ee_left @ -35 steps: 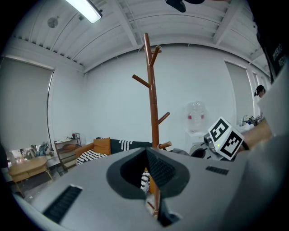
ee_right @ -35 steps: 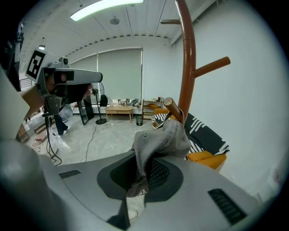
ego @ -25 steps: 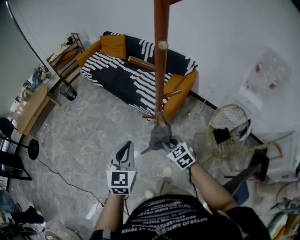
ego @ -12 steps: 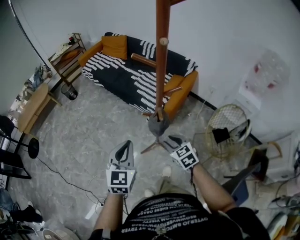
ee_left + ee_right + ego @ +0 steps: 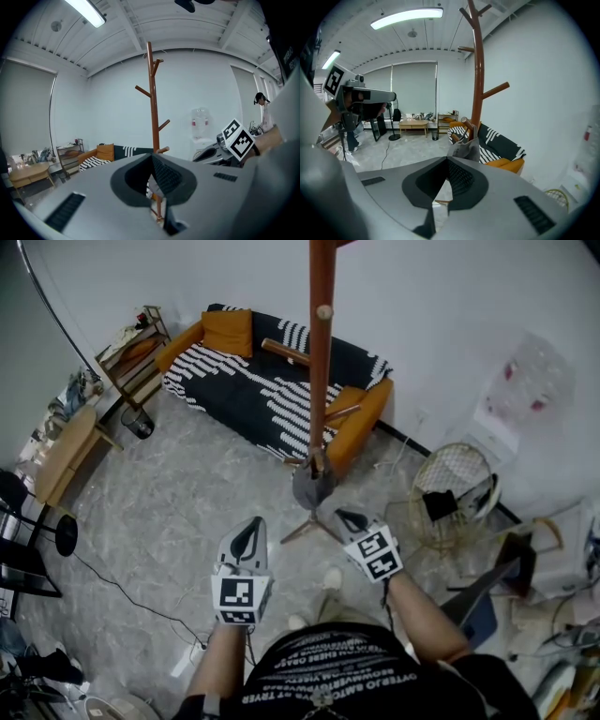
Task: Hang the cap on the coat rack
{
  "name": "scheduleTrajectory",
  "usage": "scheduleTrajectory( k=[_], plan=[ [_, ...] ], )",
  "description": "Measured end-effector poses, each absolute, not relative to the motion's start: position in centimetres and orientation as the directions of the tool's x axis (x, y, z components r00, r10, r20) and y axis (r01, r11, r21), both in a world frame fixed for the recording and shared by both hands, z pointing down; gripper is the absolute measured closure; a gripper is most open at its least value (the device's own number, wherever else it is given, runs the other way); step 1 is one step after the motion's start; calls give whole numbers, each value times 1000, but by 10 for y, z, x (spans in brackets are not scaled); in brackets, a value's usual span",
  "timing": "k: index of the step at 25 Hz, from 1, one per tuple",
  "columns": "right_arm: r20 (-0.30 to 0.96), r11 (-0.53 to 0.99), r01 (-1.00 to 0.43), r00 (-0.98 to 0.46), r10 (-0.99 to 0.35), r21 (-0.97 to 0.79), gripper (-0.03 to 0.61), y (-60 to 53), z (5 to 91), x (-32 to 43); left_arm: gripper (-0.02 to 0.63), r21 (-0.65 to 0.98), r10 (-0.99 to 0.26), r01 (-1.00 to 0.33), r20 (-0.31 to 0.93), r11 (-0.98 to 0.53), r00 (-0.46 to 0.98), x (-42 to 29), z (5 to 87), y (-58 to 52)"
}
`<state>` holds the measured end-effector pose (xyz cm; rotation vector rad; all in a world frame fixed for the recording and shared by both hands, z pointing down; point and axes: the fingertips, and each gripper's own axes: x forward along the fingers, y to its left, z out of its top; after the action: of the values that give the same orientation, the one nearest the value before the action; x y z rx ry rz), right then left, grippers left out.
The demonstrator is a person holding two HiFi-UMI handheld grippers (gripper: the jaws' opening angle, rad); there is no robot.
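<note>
The grey cap (image 5: 314,486) hangs on 1 low peg of the coat rack (image 5: 321,381), against the pole. The right tongs (image 5: 342,517) are fully closed with nothing between the jaws; they sit near the cap, clear of it. The left tongs (image 5: 251,526) are likewise closed and empty, further to the left, and point at the rack. A striped sofa (image 5: 253,381) with orange cushions stands behind the rack.

The coat rack (image 5: 321,381) is smooth, glossy reddish-brown wood. The cap (image 5: 314,486) is soft, matt grey cloth. The sofa (image 5: 253,381) is woven fabric, and the floor (image 5: 187,512) looks like polished marbled stone.
</note>
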<state>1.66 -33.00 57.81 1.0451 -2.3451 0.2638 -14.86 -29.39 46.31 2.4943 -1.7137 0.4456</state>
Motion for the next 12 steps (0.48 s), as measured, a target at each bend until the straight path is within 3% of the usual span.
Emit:
scheduleTrajectory(
  k=[12],
  plan=[
    [398,635,-771,-566,-722,55,575,-312,503,13,620,-123,-904,-912,232,-392,358,-152,441,-275]
  ],
)
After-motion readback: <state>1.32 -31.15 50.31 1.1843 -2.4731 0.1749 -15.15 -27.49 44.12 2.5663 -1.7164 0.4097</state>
